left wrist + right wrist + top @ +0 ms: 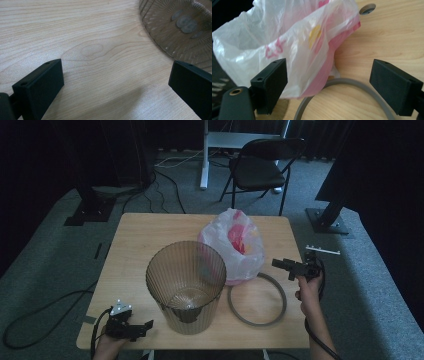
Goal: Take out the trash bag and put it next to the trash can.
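Observation:
A ribbed, translucent brown bin [186, 285] stands upright on the wooden table [135, 235]; its base [180, 27] is at the upper right of the left gripper view. Behind it sits a crumpled white and pink plastic bag [235, 245] [287, 45]. A grey ring [257, 299] [352, 86] lies flat to the right of the bin, partly under the bag. My left gripper [145, 326] [116, 85] rests low at the table's front left corner, open and empty, pointing at the bin. My right gripper [278, 264] [328, 82] hovers open beside the bag, above the ring, with nothing between its jaws.
A black folding chair [262, 165] and a white desk leg [204, 155] stand beyond the table. Dark stands flank both sides on the grey carpet, with cables on the floor at left. A round hole [367, 9] is in the tabletop behind the bag.

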The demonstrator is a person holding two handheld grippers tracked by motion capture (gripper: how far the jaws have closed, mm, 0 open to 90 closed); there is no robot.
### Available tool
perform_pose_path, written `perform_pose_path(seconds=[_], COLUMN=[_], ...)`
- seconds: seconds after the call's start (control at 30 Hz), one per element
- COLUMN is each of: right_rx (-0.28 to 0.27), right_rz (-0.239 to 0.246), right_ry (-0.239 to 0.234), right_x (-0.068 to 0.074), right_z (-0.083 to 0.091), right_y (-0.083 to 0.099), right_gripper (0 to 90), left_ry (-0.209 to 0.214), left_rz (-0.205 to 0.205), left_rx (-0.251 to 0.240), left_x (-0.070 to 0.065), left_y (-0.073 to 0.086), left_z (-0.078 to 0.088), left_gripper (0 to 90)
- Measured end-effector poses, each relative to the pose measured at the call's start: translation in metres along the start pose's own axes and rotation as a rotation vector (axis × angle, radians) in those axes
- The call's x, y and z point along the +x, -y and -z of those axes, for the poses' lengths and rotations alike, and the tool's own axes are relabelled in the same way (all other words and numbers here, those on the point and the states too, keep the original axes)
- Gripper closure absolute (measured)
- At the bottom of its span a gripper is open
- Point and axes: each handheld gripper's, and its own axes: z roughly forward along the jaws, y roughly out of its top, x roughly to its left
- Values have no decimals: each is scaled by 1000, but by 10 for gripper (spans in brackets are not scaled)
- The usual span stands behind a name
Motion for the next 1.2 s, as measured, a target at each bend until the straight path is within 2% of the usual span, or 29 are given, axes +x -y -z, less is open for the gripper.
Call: perform_pose_path(seconds=[0.3, 0.53, 0.73, 1.0, 1.2], right_rx=[3, 14, 22, 48, 84], right_rz=[5, -20, -38, -49, -47], right_ry=[14, 23, 26, 17, 42], right_x=[-2, -11, -18, -20, -22], right_z=[9, 20, 27, 37, 43], right_y=[21, 46, 57, 73, 84], right_gripper=[140, 140, 140, 140, 140], left_ry=[7, 3, -4, -1, 3], left_rz=[0, -1, 0, 4, 8], left_rx=[0, 0, 2, 6, 5], left_x=[0, 0, 0, 1, 0], left_y=[1, 0, 0, 0, 1], left_z=[1, 0, 1, 1, 1], left_gripper=[0, 0, 0, 0, 0])
